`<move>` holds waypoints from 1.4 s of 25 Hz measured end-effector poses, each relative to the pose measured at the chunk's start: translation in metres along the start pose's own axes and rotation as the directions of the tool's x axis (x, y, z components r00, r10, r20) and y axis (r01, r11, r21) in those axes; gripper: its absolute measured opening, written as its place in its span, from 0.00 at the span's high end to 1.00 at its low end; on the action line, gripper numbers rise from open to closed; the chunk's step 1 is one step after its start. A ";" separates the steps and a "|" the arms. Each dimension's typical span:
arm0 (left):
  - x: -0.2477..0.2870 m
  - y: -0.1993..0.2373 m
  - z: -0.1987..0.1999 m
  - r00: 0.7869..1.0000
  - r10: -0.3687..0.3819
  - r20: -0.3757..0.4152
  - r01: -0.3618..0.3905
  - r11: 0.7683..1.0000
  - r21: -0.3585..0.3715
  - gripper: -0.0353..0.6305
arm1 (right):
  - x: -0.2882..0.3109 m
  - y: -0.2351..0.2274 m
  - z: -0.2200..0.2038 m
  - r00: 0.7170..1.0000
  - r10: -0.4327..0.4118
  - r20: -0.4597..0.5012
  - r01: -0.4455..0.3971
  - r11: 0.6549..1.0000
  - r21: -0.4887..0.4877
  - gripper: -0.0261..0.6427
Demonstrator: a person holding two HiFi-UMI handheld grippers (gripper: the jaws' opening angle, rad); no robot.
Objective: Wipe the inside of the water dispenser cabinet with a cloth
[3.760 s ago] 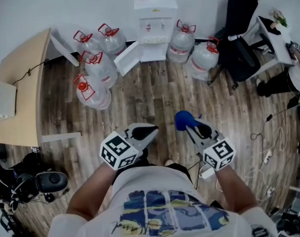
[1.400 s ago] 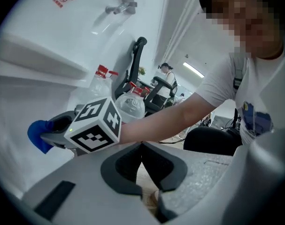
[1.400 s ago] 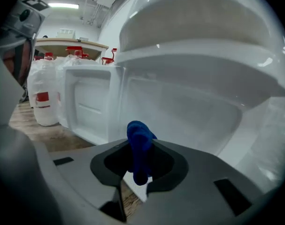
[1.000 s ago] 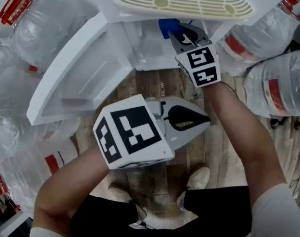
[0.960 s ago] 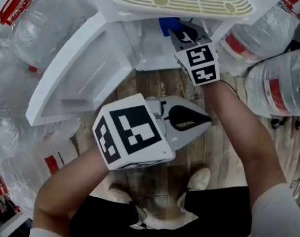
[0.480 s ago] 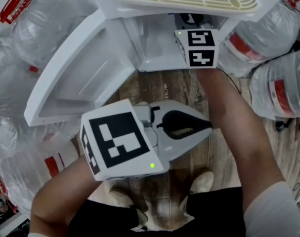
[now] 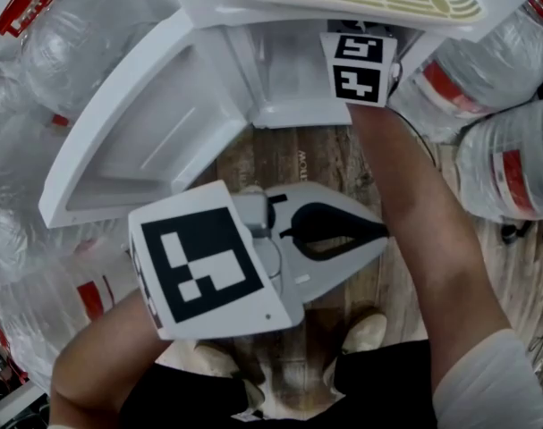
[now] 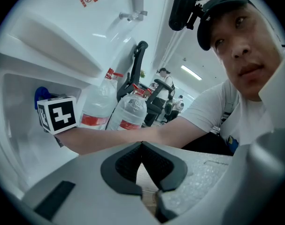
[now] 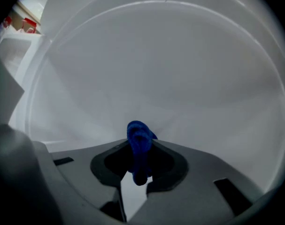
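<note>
Water dispenser cabinet (image 7: pixel 284 79) surrounds your right gripper (image 9: pixel 140 146), white walls ahead and to both sides; its open door (image 7: pixel 137 141) stands off to that gripper's left. Your left gripper (image 7: pixel 378 232) hangs outside, jaws together on nothing. Right jaws pinch the blue cloth (image 9: pixel 138 131), a wad poking just past the tips. Light, soft and limp, I'd judge: hold it bunched, deep in the jaws.

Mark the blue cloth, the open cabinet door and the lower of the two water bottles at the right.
blue cloth (image 9: pixel 139 146): right gripper view, its bunched middle between the jaws.
cabinet door (image 7: pixel 137 141): head view, its inner panel.
water bottle (image 7: pixel 484 164): head view, its side.
</note>
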State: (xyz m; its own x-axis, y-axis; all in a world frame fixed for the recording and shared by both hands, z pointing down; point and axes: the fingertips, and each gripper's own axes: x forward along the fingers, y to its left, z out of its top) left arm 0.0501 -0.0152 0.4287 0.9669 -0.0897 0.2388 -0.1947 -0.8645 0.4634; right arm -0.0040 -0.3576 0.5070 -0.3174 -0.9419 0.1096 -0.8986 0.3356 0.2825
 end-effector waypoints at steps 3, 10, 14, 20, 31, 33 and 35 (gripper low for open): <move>0.001 0.000 -0.002 1.000 -0.004 -0.004 0.004 1.000 0.001 0.95 | 0.005 0.008 -0.010 0.999 -0.009 -0.039 0.007 0.999 -0.040 0.84; -0.003 0.000 -0.002 1.000 0.007 -0.002 -0.007 1.000 -0.005 0.95 | 0.009 0.016 -0.066 0.983 0.001 -0.185 -0.002 1.000 -0.008 0.84; -0.003 0.000 -0.003 1.000 0.011 -0.008 -0.011 1.000 -0.003 0.95 | 0.014 0.017 -0.080 0.975 0.011 -0.223 -0.010 1.000 0.006 0.84; -0.002 0.000 -0.003 1.000 0.012 -0.010 -0.012 1.000 -0.008 0.95 | 0.011 0.028 -0.105 0.955 0.070 -0.288 -0.057 0.997 0.053 0.84; 0.003 -0.004 -0.001 1.000 0.003 -0.024 -0.003 1.000 0.009 0.95 | 0.000 0.023 -0.024 0.993 0.089 -0.074 -0.082 0.992 0.093 0.83; 0.004 -0.004 -0.001 1.000 0.000 -0.024 0.001 1.000 0.008 0.95 | 0.002 0.021 -0.007 0.996 0.086 -0.023 -0.083 0.993 0.089 0.83; 0.005 -0.004 -0.002 1.000 -0.001 -0.026 0.001 1.000 -0.001 0.95 | 0.005 0.022 0.003 0.996 0.088 0.002 -0.088 0.993 0.084 0.83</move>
State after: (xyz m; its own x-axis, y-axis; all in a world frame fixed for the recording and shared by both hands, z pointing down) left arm 0.0549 -0.0114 0.4298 0.9626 -0.0760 0.2602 -0.1938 -0.8641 0.4645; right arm -0.0261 -0.3553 0.5113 -0.3957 -0.9088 0.1322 -0.8897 0.4150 0.1905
